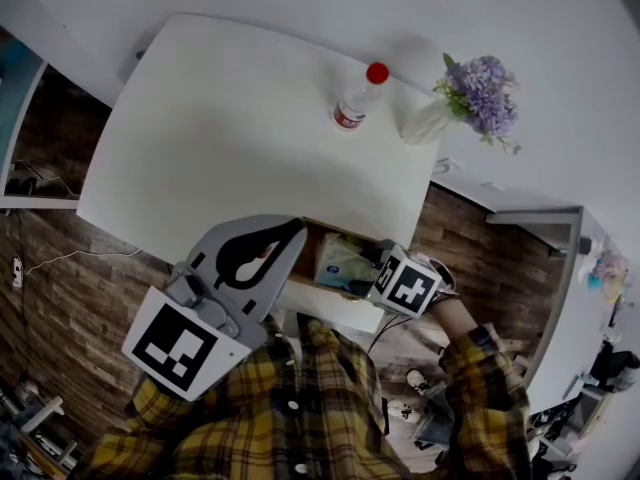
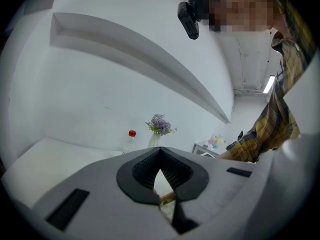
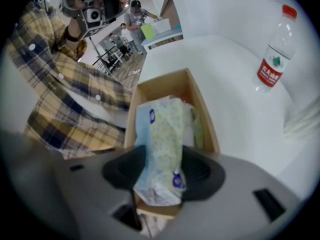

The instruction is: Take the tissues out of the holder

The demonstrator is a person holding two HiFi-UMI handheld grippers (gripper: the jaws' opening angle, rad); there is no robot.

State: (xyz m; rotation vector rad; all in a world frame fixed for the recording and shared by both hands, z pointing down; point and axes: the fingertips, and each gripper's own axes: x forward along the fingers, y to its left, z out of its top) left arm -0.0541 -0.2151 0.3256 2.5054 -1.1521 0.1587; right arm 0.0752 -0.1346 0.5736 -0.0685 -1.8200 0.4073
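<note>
Right gripper clamped on the tissue pack; left gripper closed, nothing between its jaws.
Pack leans tilted inside the wooden holder on the white table.

Pale blue-green tissue pack, near end raised, in open wooden holder
</note>
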